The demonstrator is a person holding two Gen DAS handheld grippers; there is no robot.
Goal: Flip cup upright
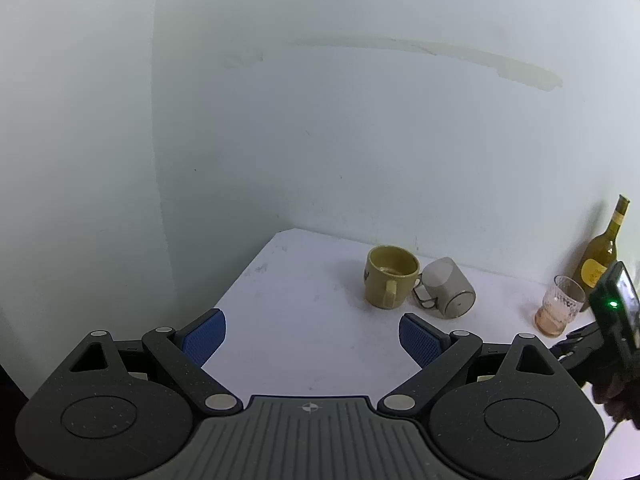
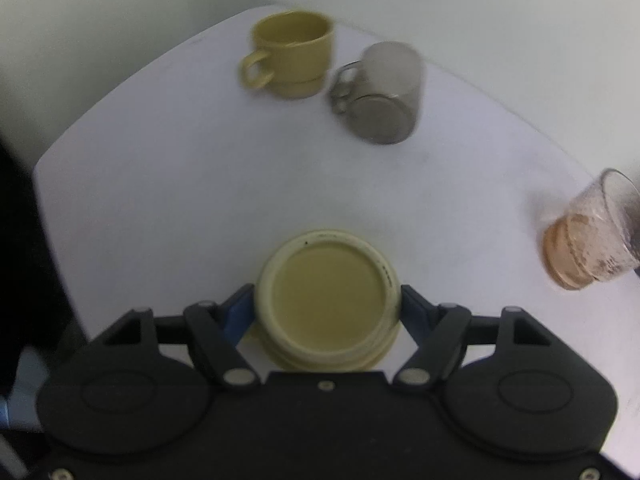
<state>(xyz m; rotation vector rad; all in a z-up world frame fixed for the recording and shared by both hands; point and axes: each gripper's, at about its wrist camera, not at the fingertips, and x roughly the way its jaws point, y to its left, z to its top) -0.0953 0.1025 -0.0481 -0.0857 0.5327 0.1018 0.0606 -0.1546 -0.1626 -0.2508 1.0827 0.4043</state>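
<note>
The right claw [image 2: 326,304] holds a cream cup [image 2: 328,300], its blue pads pressed against the cup's sides at 9 and 3 o'clock. Only the flat underside of the cup faces the right wrist camera, so the cup is base toward the camera and mouth away; by my reading it is upside down, low over or resting on the white surface [image 2: 160,184], and I cannot tell whether it touches. The grasp looks made, but the flip itself appears not yet done: the turn and the set-down are left.

The right claw points forward and downward over the near edge of the surface. The picture is smeared, which suggests motion.

Beyond it, at 11 o'clock, an olive mug [image 2: 292,56] stands upright, and just beside that, at about 1 o'clock, a grey mug [image 2: 380,92] lies on its side. At 3 o'clock stands a ribbed glass [image 2: 592,232].

The left claw [image 1: 312,340] is spread wide and grips nothing, hovering above the near surface. In its view a wine bottle [image 1: 604,252] stands against the wall [image 1: 320,140] at 3 o'clock.
</note>
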